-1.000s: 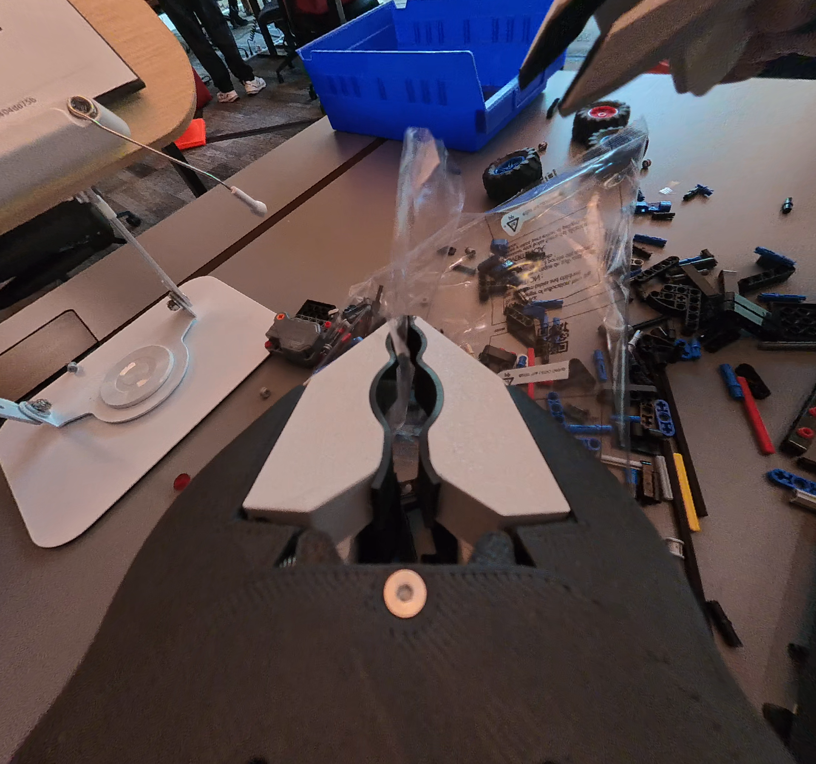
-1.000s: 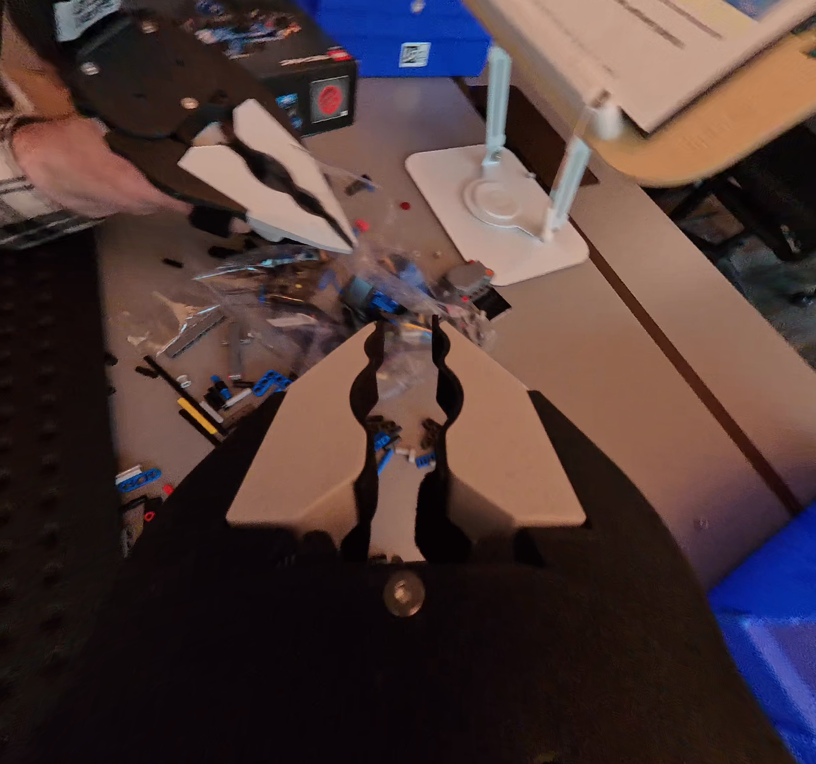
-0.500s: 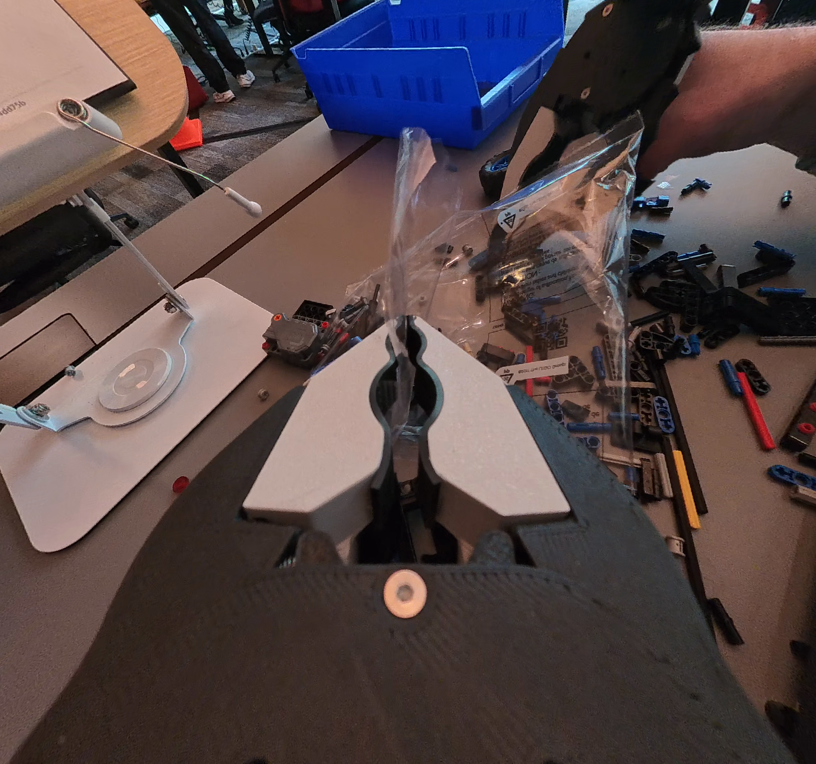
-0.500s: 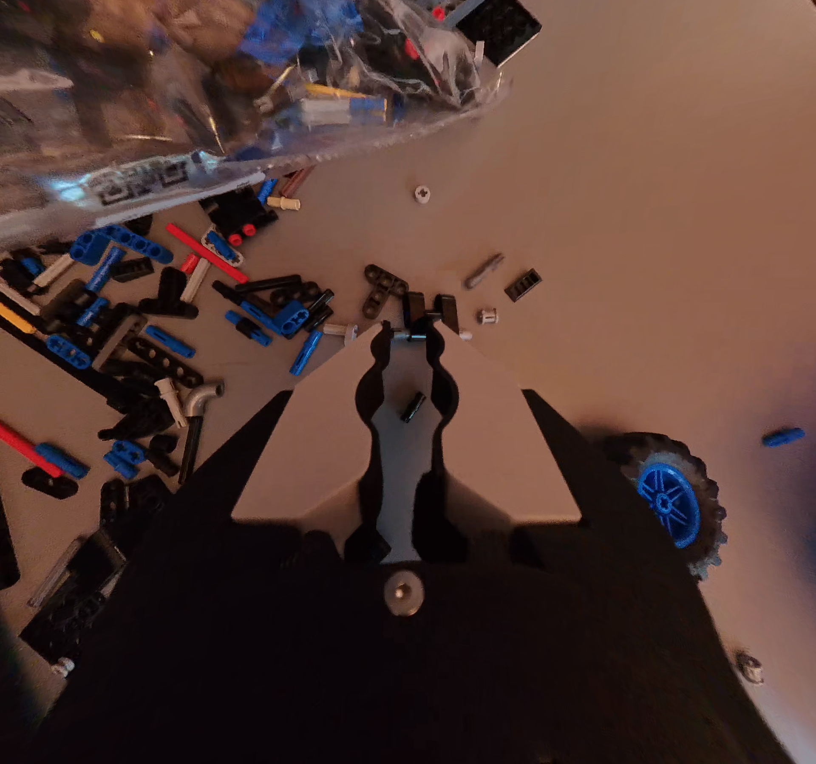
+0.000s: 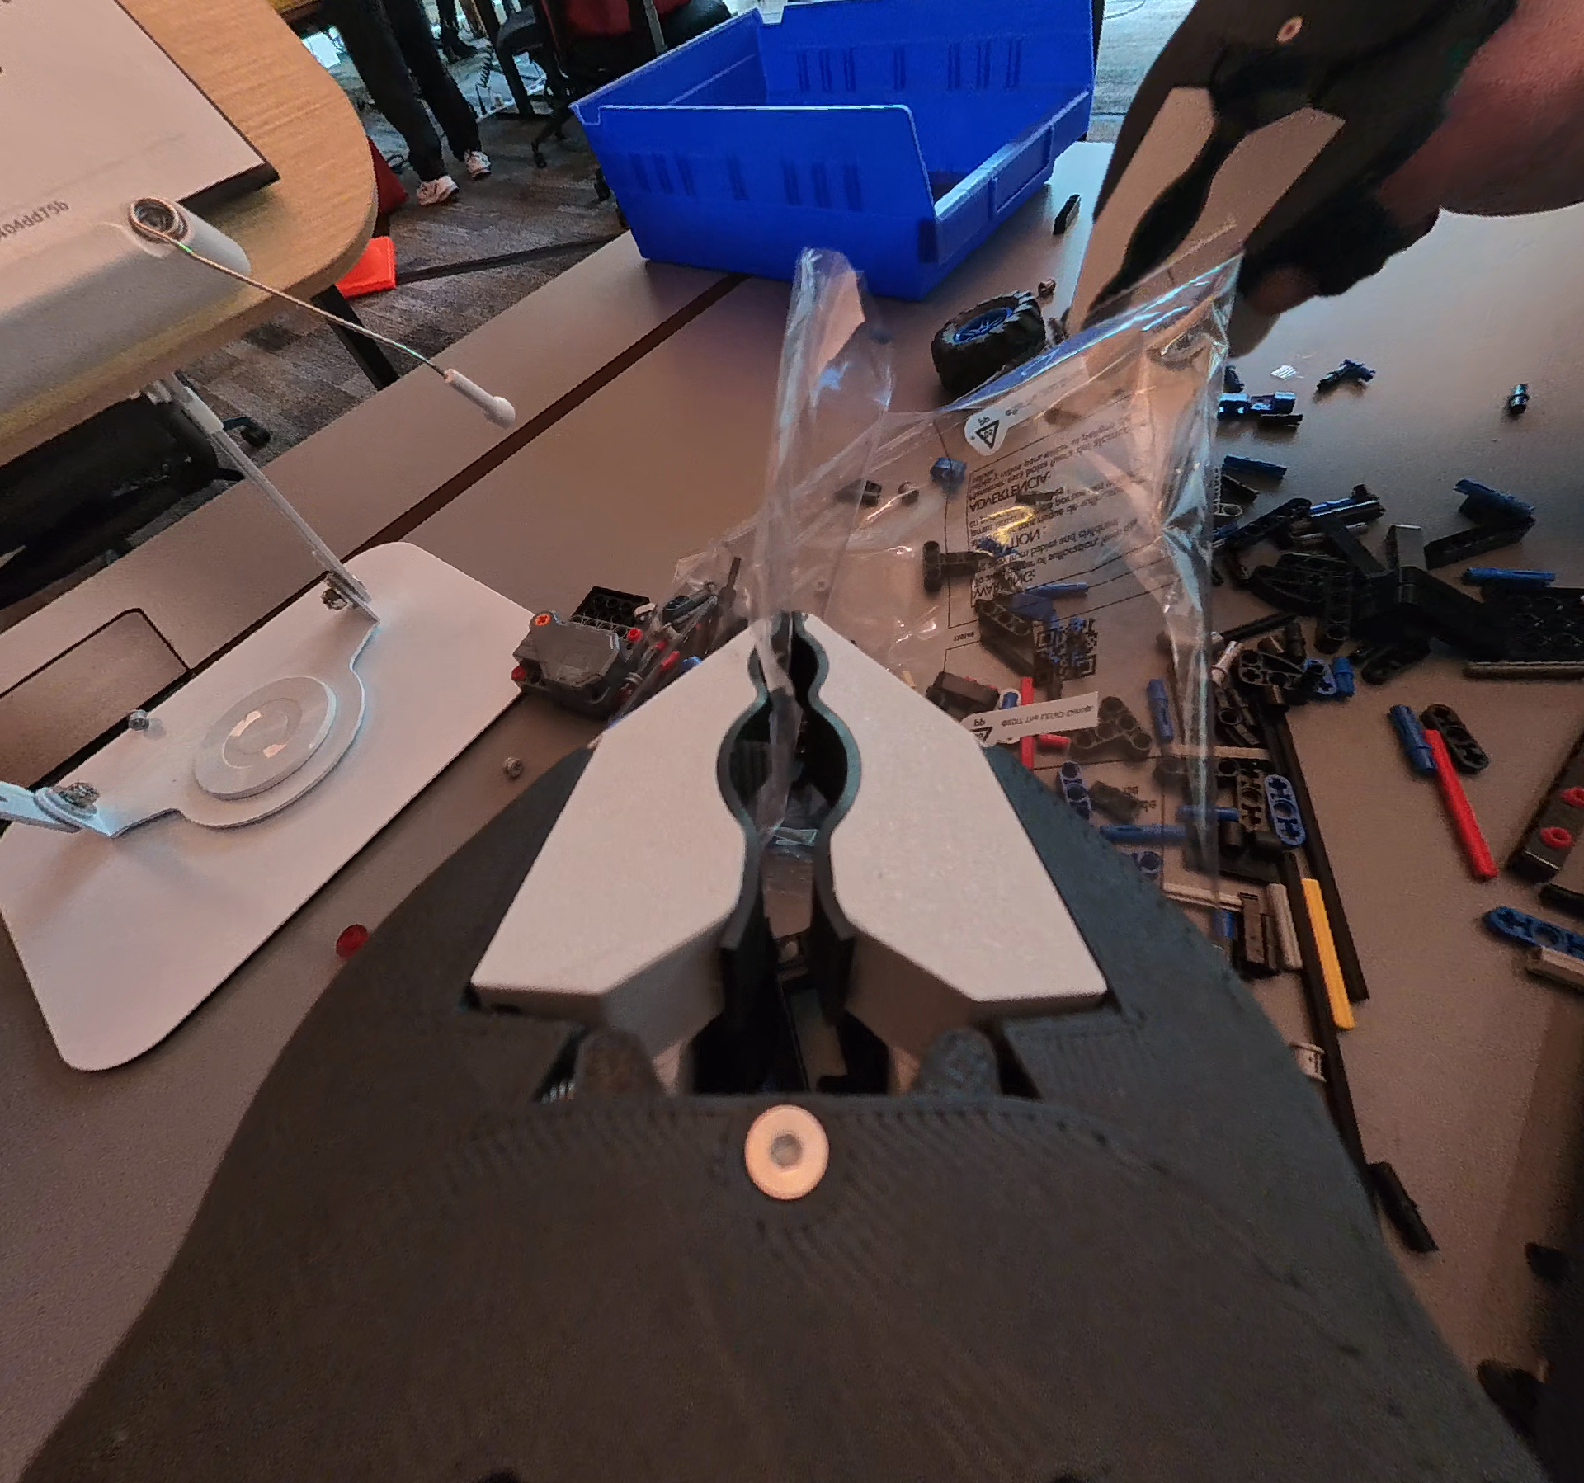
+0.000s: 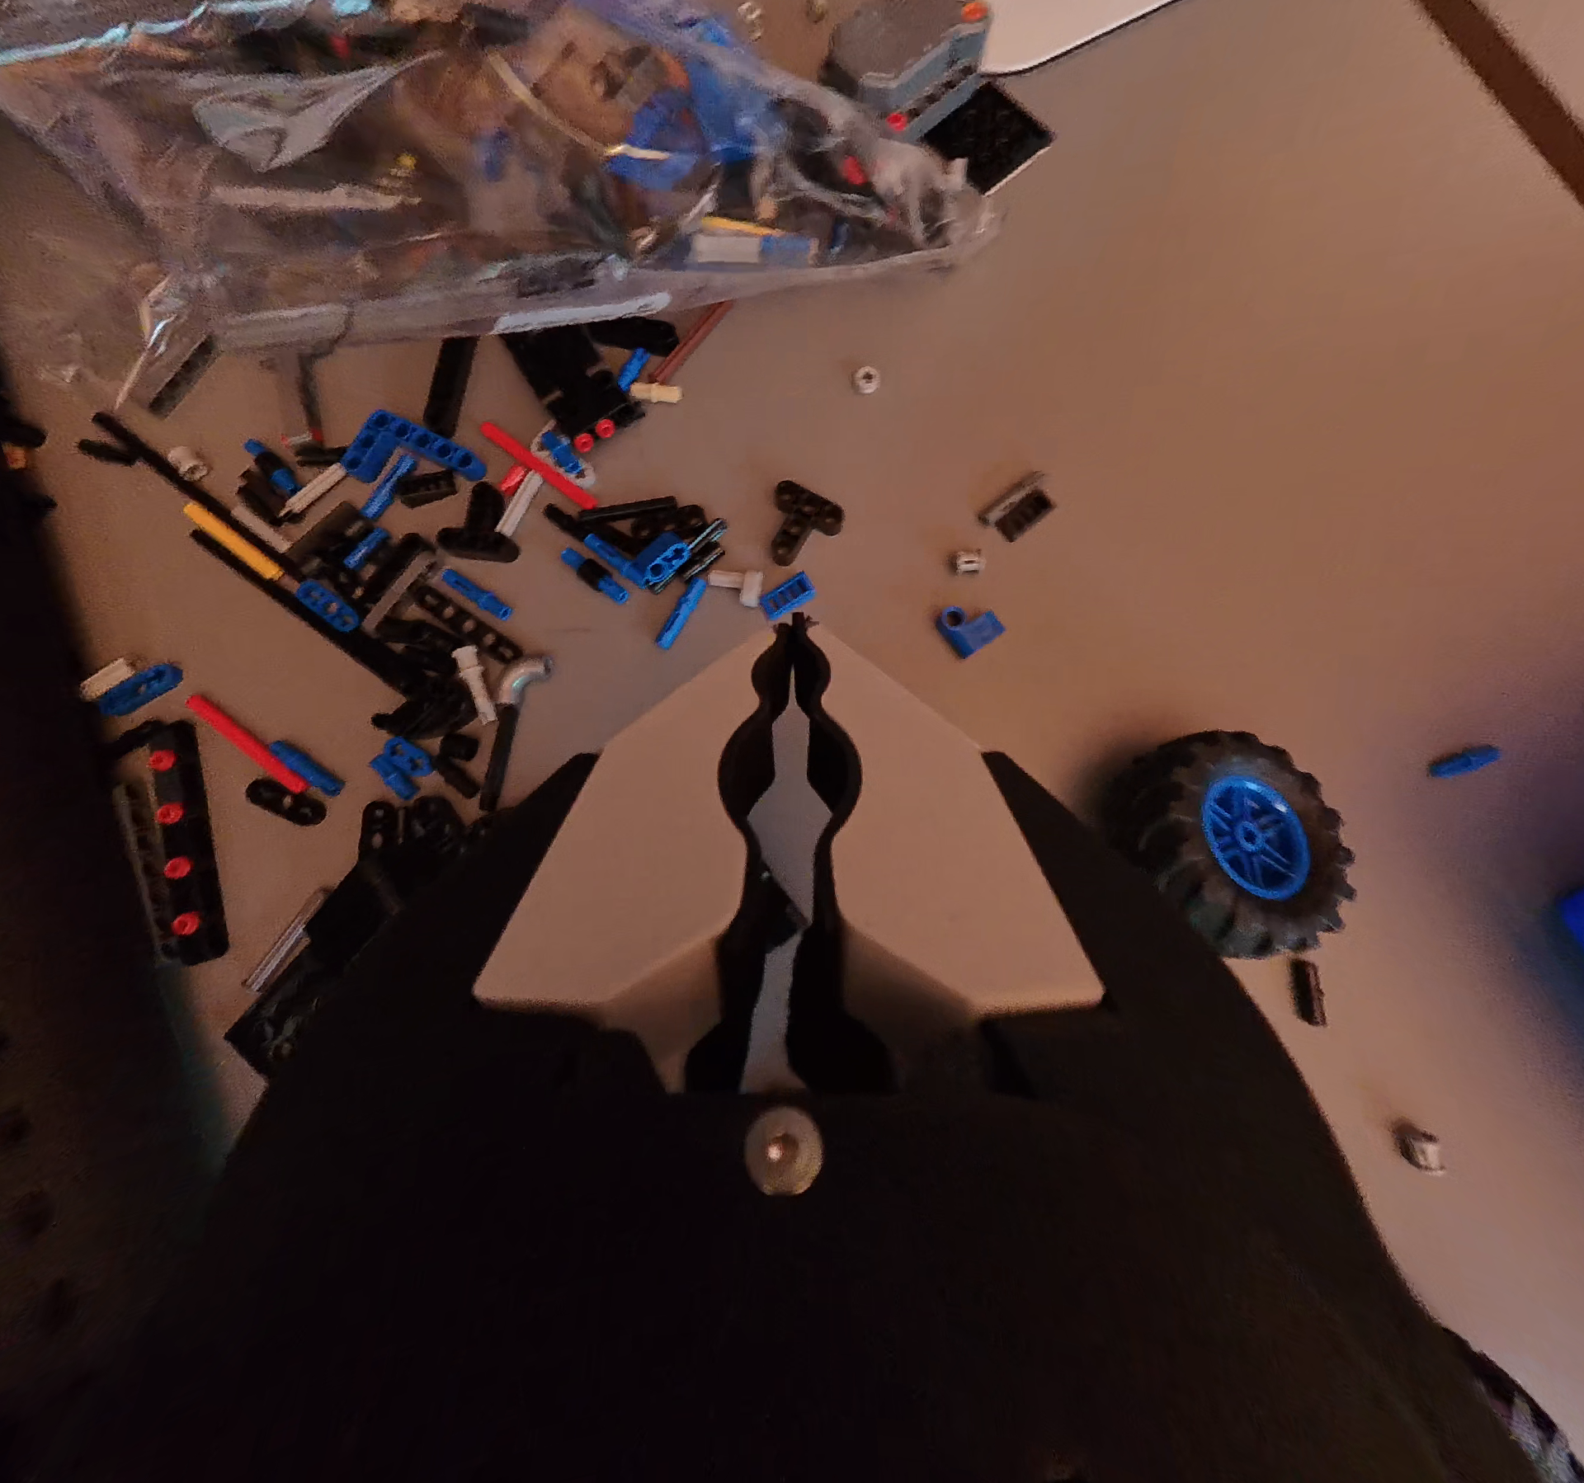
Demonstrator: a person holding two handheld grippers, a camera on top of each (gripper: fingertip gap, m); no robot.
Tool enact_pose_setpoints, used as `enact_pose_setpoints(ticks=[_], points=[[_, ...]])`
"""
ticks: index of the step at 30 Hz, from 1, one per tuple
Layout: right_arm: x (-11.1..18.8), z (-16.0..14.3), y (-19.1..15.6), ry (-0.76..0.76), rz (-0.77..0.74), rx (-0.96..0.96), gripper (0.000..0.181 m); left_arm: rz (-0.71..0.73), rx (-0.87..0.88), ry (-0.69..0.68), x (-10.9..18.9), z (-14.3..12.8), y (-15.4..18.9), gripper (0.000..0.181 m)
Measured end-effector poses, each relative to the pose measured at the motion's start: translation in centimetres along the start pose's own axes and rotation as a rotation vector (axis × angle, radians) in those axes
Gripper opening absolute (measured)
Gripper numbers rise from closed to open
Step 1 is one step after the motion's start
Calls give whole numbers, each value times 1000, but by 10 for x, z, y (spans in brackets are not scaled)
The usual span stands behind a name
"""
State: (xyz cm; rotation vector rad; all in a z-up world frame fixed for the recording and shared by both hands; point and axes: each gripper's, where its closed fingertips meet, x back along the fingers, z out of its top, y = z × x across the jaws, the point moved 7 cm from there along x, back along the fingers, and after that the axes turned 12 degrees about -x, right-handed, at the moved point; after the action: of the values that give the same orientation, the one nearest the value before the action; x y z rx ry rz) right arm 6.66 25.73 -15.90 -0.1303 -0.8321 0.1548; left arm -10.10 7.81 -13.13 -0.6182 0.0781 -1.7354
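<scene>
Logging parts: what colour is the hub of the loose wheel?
Blue, inside a black knobbly tyre; the wheel shows best in the right wrist view.

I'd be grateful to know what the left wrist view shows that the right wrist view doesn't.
Left wrist view only: the blue bin, and the left hand-held gripper shut on the clear bag at its edge. Right wrist view only: the right hand-held gripper with its tips closed together above loose pieces. Both: the clear bag, the blue-hubbed wheel, the grey block beside the white base.
</scene>
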Motion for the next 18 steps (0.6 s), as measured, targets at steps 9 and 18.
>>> enact_pose_setpoints(ticks=[9, 18], points=[[8, 8, 19, 78, -126, -64, 22, -1, 0, -2, 0, 0, 0, 0], [56, -5, 51, 231, -248, -183, 36, -4, -3, -5, -2, 0, 1, 0]])
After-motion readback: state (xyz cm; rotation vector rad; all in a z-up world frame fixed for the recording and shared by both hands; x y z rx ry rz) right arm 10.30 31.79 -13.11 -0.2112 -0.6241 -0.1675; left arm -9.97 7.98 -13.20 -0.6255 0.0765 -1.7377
